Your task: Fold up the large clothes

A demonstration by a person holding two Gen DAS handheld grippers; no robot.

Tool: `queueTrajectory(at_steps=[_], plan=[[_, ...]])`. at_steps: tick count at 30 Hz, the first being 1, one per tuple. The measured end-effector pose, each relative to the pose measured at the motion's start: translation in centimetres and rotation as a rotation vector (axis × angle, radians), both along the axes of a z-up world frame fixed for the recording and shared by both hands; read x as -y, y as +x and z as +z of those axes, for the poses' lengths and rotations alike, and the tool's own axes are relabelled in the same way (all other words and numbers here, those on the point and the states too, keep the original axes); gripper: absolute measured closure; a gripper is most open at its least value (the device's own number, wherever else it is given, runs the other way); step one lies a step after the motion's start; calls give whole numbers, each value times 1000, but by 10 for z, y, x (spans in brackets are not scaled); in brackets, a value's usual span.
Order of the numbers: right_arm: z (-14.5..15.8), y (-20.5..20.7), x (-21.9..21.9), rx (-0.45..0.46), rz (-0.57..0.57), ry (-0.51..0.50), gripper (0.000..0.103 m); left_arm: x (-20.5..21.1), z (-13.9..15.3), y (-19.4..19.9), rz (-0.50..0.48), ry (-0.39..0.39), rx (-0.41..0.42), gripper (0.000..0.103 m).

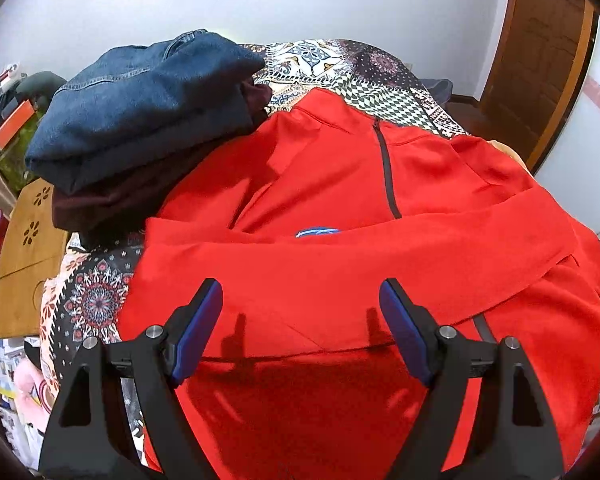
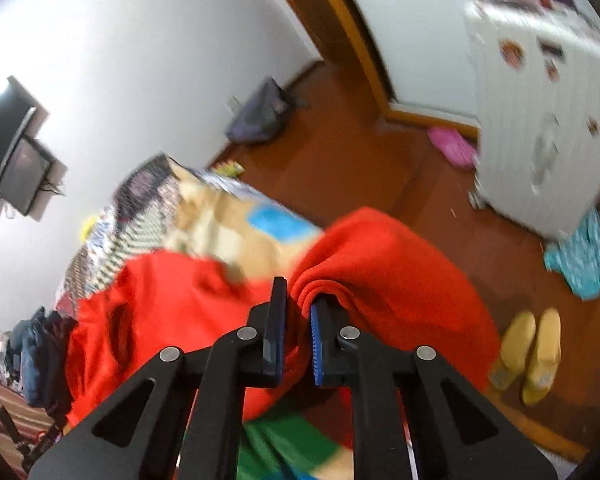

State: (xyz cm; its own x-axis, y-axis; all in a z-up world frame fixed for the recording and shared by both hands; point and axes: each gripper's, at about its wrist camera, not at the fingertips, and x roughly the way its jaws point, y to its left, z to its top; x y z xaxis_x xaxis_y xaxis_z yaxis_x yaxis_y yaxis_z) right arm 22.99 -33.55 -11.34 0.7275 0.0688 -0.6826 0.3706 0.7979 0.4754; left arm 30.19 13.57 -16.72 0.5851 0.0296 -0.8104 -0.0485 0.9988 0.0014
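Observation:
A large red zip-neck top (image 1: 340, 184) lies spread on a patterned bedspread (image 1: 340, 64), with one sleeve folded across its chest. My left gripper (image 1: 302, 296) is open and empty, hovering just above the lower part of the top. My right gripper (image 2: 300, 304) is shut on a bunched fold of the red top (image 2: 380, 264) and holds it lifted over the bed's edge. The rest of the top (image 2: 160, 300) trails left across the bed.
A folded stack with blue denim (image 1: 140, 96) over a dark maroon garment (image 1: 112, 196) sits at the top's left. A wooden stand (image 1: 28, 240) is beside the bed. Yellow slippers (image 2: 528, 356), a pink item (image 2: 452, 146) and a white cabinet (image 2: 540, 120) are on the floor side.

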Motion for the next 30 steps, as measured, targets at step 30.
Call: queueTrajectory(at_steps=[30], plan=[[-55,86,-391,-203,1118,-185,95,-81,12,-26,141,-64,45,22]])
